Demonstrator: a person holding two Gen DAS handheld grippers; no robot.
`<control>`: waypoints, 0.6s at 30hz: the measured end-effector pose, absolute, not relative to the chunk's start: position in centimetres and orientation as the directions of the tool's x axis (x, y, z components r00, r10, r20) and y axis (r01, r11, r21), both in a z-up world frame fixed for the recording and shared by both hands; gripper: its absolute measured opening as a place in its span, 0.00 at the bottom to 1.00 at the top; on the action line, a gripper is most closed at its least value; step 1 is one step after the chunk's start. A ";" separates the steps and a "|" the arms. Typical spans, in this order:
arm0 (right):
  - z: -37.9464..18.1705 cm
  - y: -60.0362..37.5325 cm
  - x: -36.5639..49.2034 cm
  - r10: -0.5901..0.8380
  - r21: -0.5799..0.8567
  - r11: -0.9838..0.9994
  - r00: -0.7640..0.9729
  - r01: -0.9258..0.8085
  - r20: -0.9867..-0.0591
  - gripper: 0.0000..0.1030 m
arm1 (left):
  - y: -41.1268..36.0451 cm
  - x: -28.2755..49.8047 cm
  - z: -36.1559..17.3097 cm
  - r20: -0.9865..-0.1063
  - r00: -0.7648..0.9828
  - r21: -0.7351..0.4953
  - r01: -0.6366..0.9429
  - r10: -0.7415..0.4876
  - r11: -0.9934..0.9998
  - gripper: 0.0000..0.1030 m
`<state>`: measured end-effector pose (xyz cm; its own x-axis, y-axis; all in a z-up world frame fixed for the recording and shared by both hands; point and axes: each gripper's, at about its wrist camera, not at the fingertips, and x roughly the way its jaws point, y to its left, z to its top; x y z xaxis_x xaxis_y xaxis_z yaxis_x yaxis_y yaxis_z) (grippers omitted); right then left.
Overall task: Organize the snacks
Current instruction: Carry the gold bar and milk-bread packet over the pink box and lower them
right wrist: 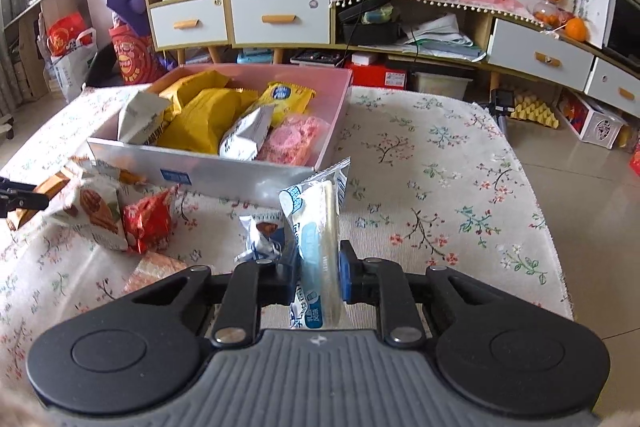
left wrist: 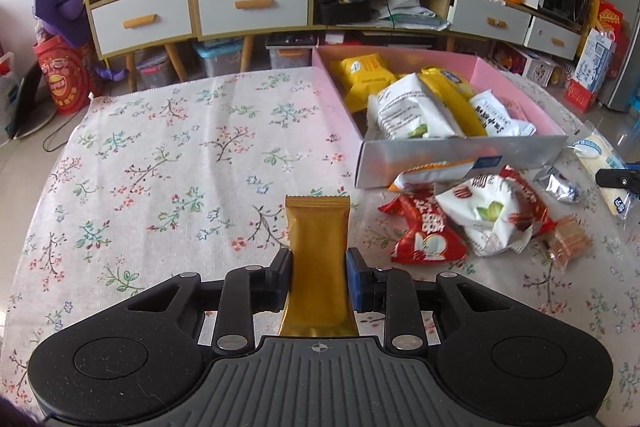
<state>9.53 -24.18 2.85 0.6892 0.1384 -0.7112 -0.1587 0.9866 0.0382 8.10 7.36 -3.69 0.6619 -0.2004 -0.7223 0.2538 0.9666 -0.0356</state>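
Left wrist: my left fingers point(left wrist: 318, 277) are clamped mid-length on the gold sachet point(left wrist: 318, 251), held above the worktop point(left wrist: 160, 155), box point(left wrist: 460, 151) ahead-right. Looks light, slick foil; squeeze the flat faces, not the crimped ends. Right wrist: right fingers point(right wrist: 319, 277) clamped on the white-blue stick pack point(right wrist: 318, 227), near the box front. Soft, crushable, so grip gently.

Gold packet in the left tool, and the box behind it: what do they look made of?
The gold packet looks like metallised plastic film: satin sheen, crimped serrated top seal, soft creases where the left tool squeezes it. The box looks like coated cardboard, probably: thin straight walls, glossy silvery outside, matte pink inside.
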 end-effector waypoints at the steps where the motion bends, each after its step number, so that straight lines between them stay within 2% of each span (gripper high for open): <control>1: 3.0 -24.1 9.6 0.140 0.041 0.987 0.691 -0.157 -0.709 0.17 | 7.3 8.1 -3.5 -0.721 0.663 -0.037 0.252 -0.200 0.967 0.25; 18: 5.6 -22.0 11.4 0.172 0.118 0.985 0.713 -0.125 -0.680 0.17 | 4.8 9.7 -0.4 -0.686 0.688 -0.120 0.215 -0.237 0.969 0.25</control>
<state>11.42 -21.98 5.61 0.7129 0.1719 -0.6799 -0.1247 0.9851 0.1183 9.75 4.81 -0.37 0.6880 -0.2374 -0.6858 0.2146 0.9693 -0.1202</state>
